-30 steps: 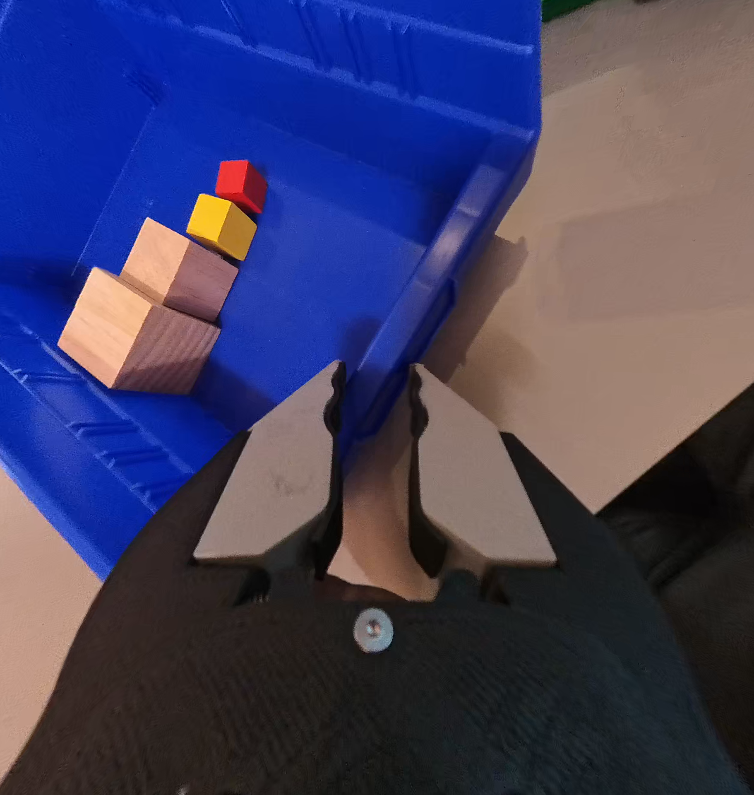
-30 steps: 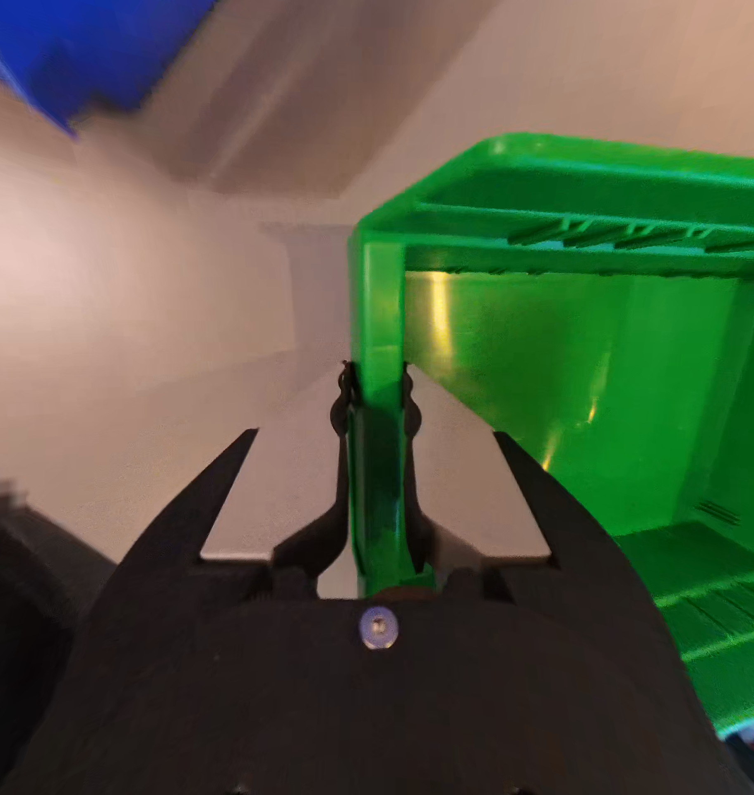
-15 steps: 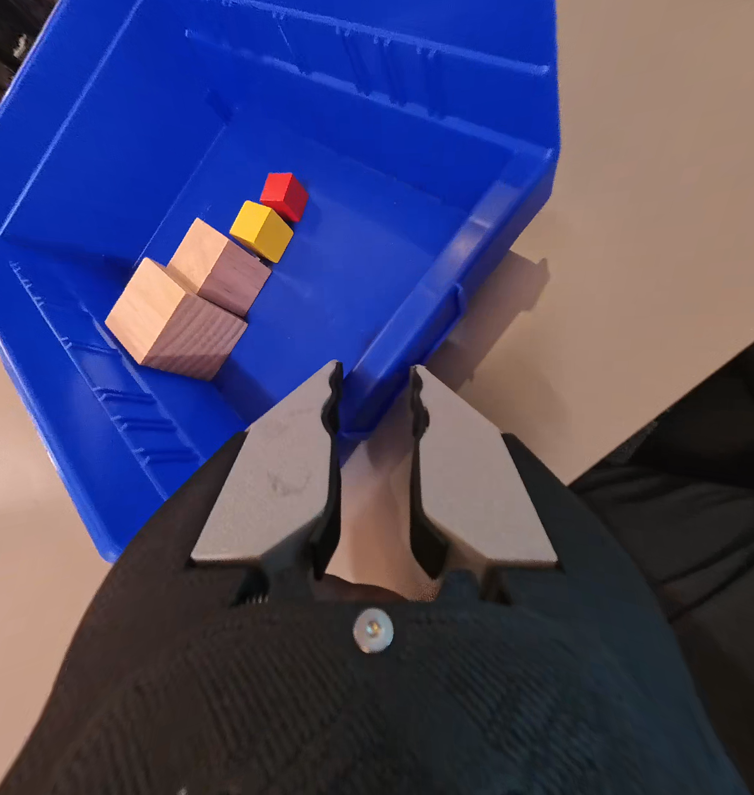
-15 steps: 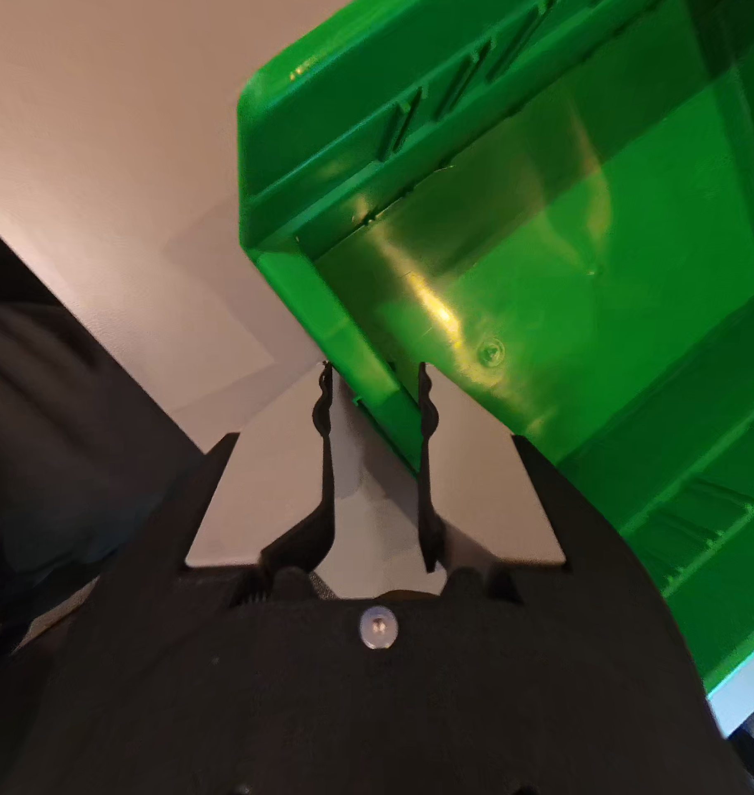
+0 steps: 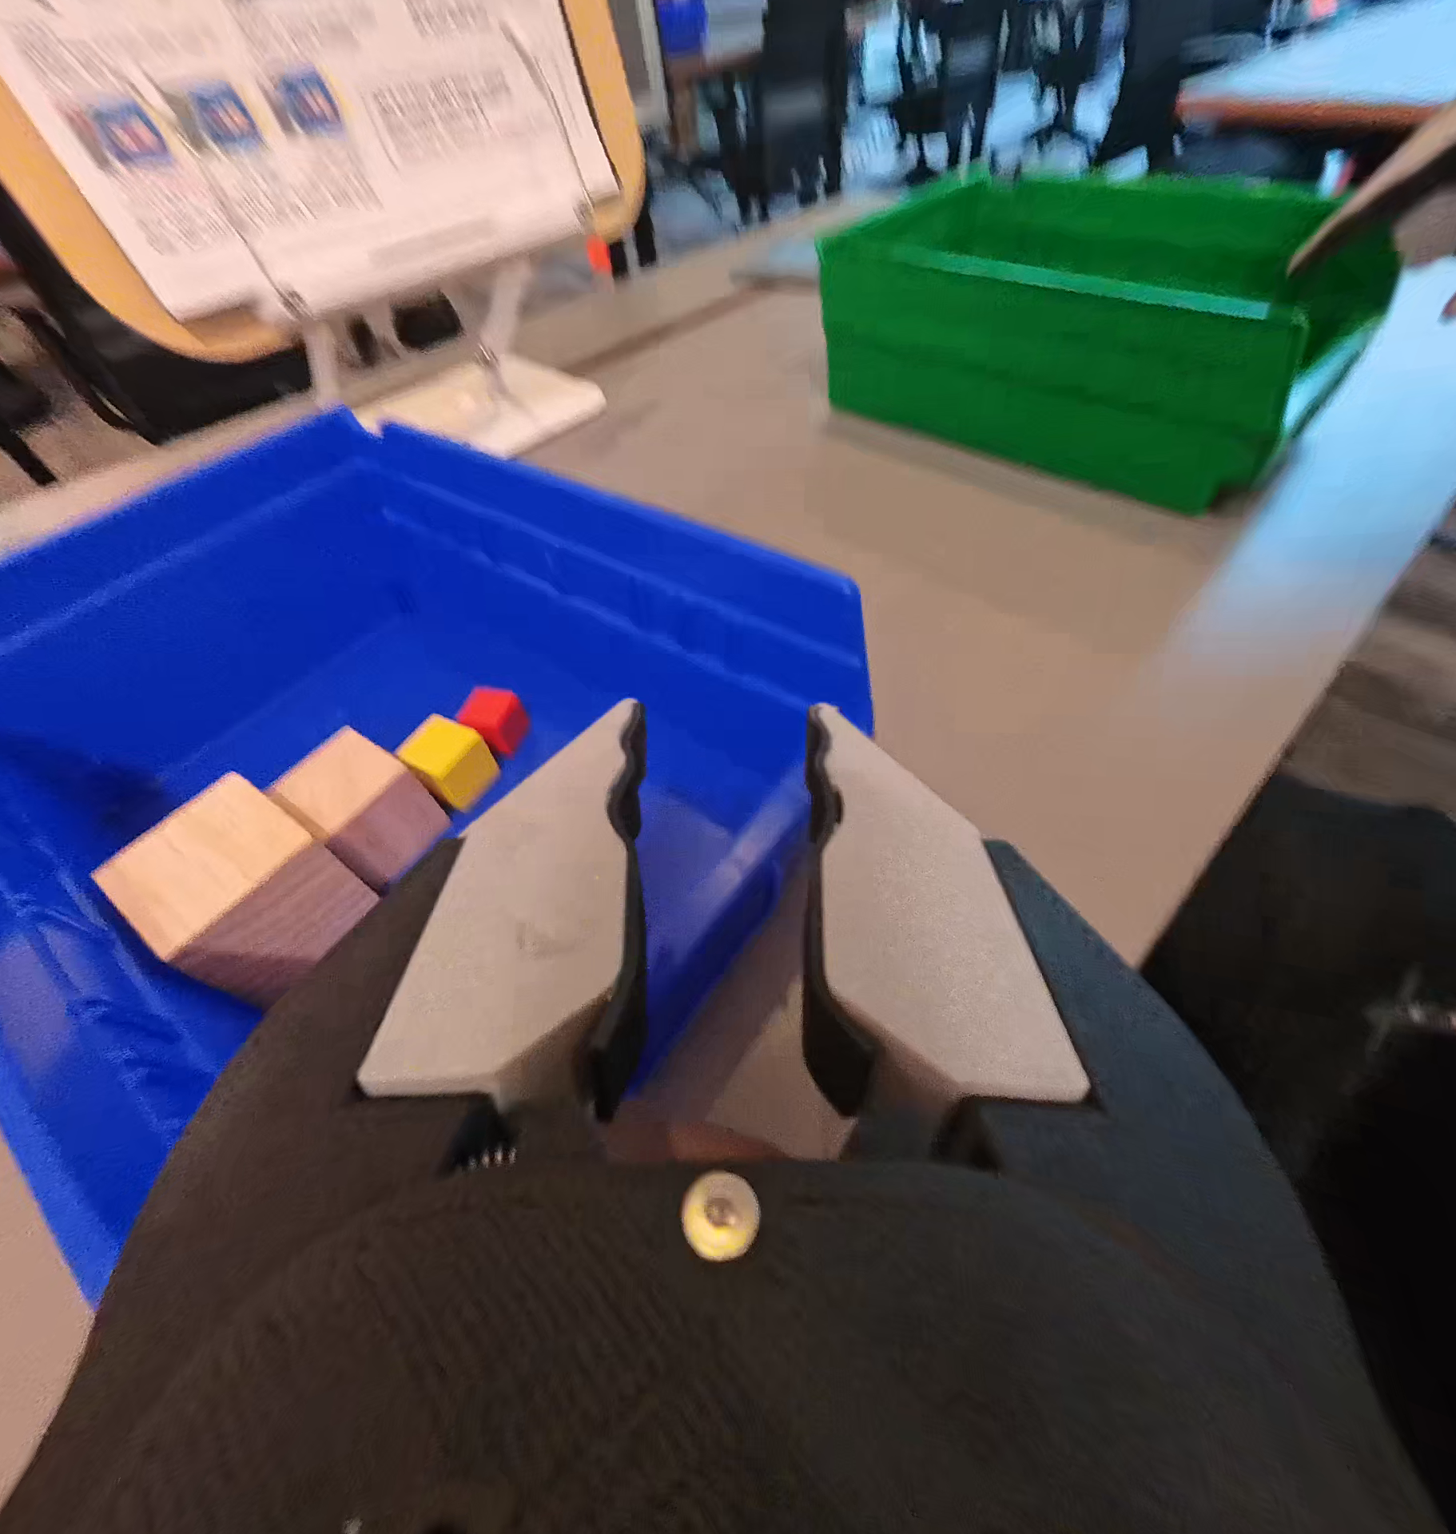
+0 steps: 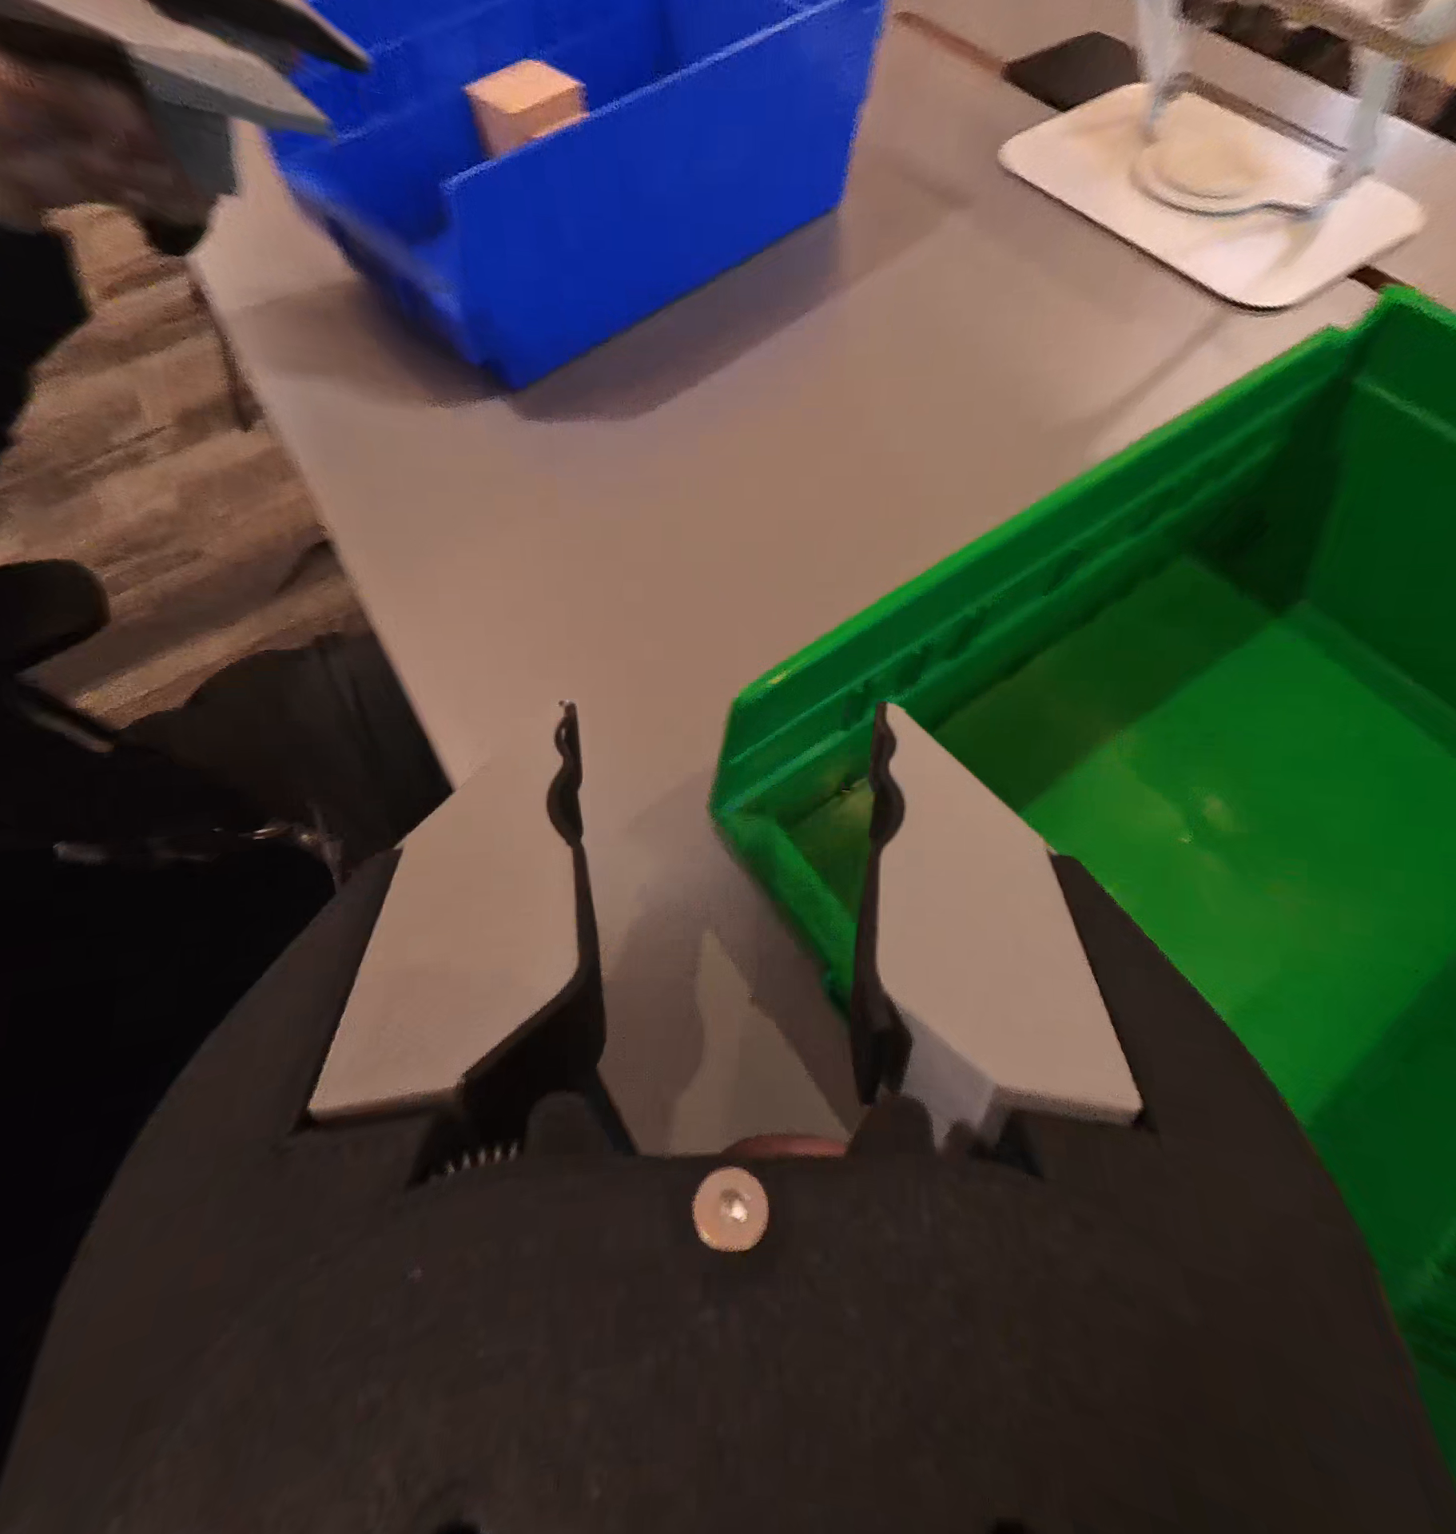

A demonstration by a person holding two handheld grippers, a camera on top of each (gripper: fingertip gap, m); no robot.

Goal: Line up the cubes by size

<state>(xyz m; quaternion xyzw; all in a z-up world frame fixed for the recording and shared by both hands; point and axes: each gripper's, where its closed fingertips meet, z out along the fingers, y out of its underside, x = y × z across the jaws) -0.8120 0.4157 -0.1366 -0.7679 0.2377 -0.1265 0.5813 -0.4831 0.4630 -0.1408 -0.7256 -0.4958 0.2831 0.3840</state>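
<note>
Cubes (image 5: 351,822) lie in a descending-size row, touching, on the floor of the blue bin (image 5: 426,581). Left tongs (image 5: 720,751), spread and empty, hover over its near wall; right tongs (image 6: 720,730), likewise spread and empty, straddle the green bin (image 6: 999,631) corner. Risk: either tongs could nudge a bin wall and jolt the row out of line.

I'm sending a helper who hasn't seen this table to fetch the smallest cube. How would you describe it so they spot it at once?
Look in the blue bin on the grey table. Four cubes sit in a diagonal row on its floor. Take the red cube at the far end, beside the yellow cube: it is the smallest and the only red one.
</note>
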